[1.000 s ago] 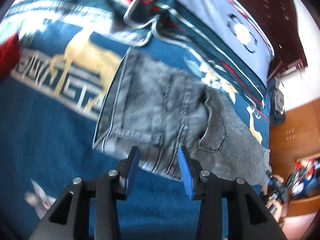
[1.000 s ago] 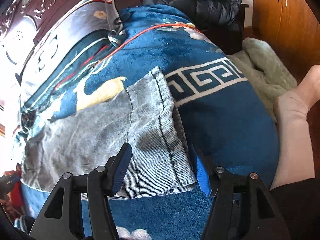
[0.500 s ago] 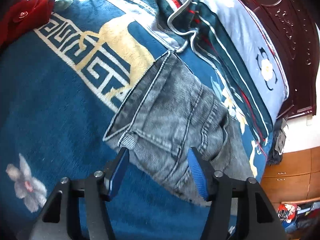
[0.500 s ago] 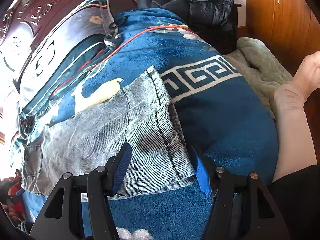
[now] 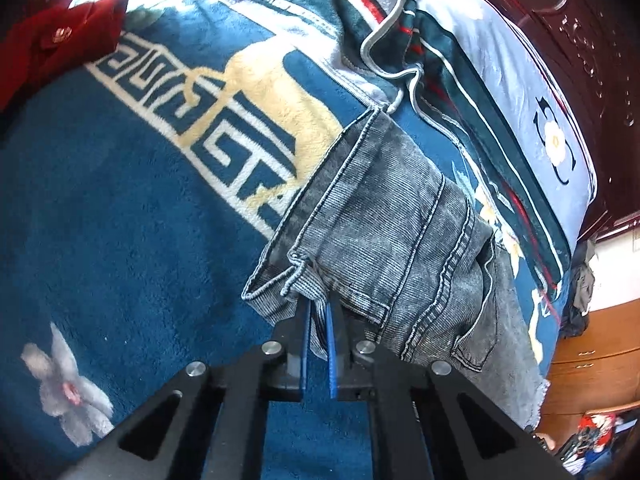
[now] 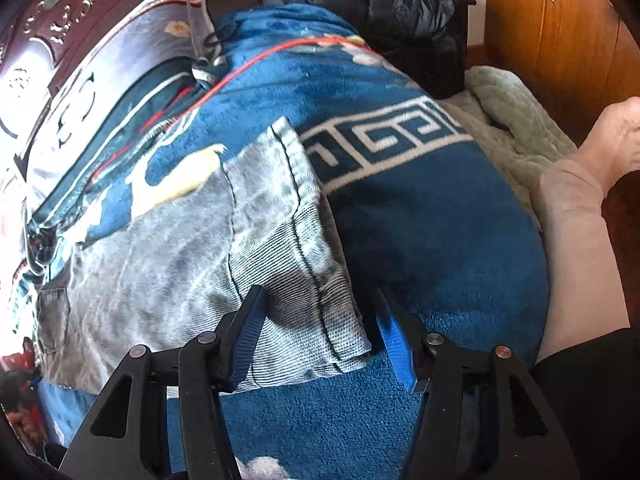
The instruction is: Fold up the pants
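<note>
Half a second ago gaping, the left tool (image 5: 318, 322) has clamped the waistband of the grey washed-denim pants (image 5: 384, 232) lying on the blue patterned bed blanket (image 5: 120, 208), while the right tool (image 6: 320, 340) stays wide over the hem, so lifting can begin.

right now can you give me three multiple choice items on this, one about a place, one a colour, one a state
1. Where do the jeans lie?
A. on a blue blanket
B. on a wooden floor
C. in a basket

2. What colour is the cloth at the blanket's far corner in the left view?
A. yellow
B. red
C. white

3. How do the left tongs stand?
A. wide open
B. shut on the jeans
C. out of view

Answers: 1 A, blue pile surrounds the denim; 2 B, it is plainly red; 3 B, the blue pads pinch the denim edge, while the right tongs are open around the other end.
</note>
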### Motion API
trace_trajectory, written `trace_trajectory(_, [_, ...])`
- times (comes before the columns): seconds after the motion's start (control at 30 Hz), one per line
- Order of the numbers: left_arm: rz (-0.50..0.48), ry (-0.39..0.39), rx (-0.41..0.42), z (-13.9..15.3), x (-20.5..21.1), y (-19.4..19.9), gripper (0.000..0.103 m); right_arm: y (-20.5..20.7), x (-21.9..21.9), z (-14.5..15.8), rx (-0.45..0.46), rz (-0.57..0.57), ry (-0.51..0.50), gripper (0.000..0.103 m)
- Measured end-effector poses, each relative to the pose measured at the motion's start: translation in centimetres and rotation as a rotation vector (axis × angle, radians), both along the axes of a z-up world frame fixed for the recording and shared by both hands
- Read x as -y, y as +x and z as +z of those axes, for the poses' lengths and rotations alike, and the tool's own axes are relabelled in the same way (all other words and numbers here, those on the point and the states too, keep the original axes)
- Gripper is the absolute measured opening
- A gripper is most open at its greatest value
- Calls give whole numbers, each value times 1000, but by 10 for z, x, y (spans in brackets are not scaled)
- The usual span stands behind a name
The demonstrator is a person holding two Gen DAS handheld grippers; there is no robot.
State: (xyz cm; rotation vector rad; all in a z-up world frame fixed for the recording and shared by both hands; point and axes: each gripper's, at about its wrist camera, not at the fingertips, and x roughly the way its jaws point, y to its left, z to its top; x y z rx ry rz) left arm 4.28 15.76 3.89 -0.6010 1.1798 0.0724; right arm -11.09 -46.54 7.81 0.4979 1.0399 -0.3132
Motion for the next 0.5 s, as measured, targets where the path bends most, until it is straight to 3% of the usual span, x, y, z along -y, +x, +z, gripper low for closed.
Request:
trace_trajectory(0.1, [-25, 38, 4, 2, 3, 2, 9, 0, -3, 0, -13, 18, -42, 22])
trace_trajectory(0.17, [-30, 45, 0, 1, 3, 3, 9, -5, -7, 11, 21, 33, -78, 17])
trace_trajectory(0.3, [-48, 81, -20, -6, 5, 8, 9, -16, -15, 27, 40, 59, -169, 16])
trace_trajectory(0.4, [-65, 115, -32, -11, 10, 12, 9, -15, -3, -2, -52, 32, -85, 16])
trace_trajectory(0.5, [-79, 143, -26, -9, 14, 12, 9, -13, 1, -5, -50, 20, -66, 19])
